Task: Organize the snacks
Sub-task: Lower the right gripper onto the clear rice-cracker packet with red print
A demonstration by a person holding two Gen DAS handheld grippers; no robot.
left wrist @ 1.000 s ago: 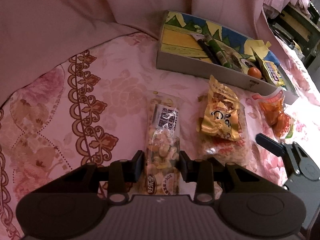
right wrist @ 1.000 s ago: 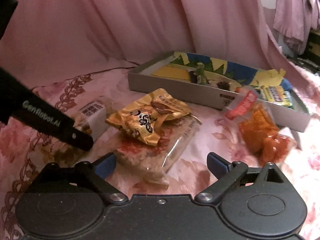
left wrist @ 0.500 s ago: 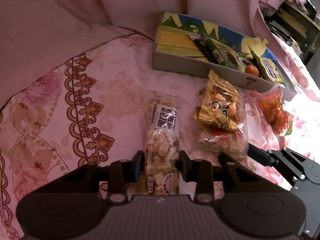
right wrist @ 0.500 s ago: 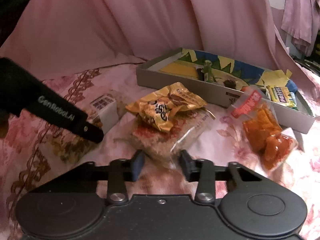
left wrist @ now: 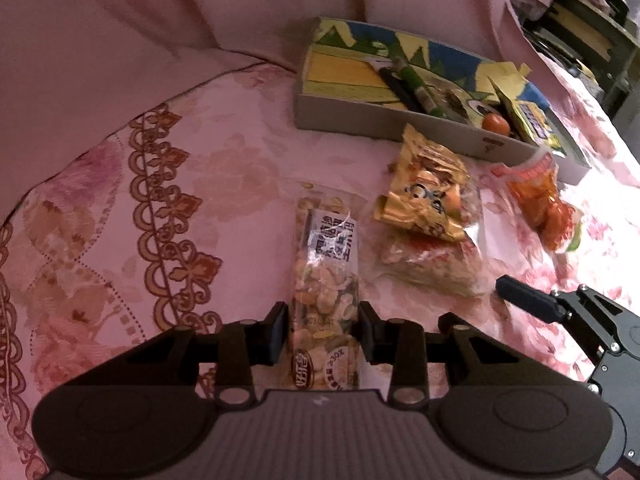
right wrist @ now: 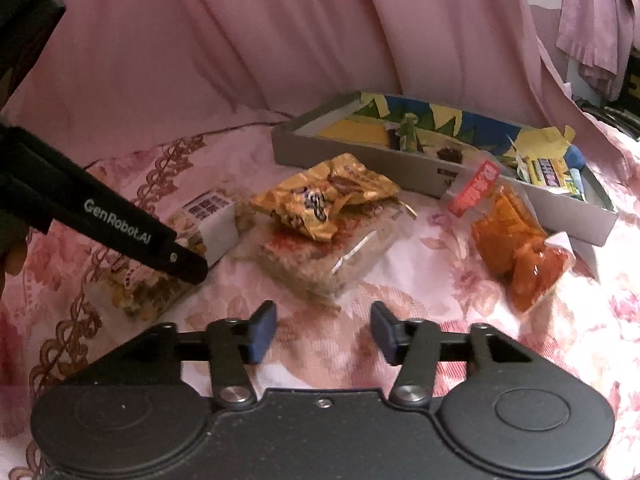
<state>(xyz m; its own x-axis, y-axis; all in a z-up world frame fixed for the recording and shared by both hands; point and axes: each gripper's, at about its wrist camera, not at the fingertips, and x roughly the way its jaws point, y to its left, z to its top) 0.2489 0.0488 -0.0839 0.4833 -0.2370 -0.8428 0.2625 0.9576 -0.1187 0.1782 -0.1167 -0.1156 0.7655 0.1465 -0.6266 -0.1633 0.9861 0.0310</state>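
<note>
My left gripper [left wrist: 322, 330] is shut on a clear bag of mixed nuts [left wrist: 326, 276], holding its near end over the pink bedspread. The bag also shows in the right wrist view [right wrist: 180, 252], with the left gripper's finger [right wrist: 176, 258] on it. My right gripper [right wrist: 323, 332] is open and empty, just short of a clear pack of puffed-rice bars [right wrist: 332, 256] with a crumpled yellow snack bag [right wrist: 324, 200] on top. An orange snack bag [right wrist: 516, 252] lies to the right. Behind them is the shallow grey box [right wrist: 360, 160].
The box [left wrist: 384, 124] holds green and dark sticks, a small orange ball [left wrist: 495, 123] and a yellow packet [left wrist: 532, 120]. Pink curtain folds [right wrist: 280, 40] rise behind the bed. Dark furniture [left wrist: 580, 40] stands at the far right.
My right gripper closed partway around the rice-bar pack's near edge, then opened wider and backed off slightly. My left gripper kept its hold on the nut bag and rose a little.
</note>
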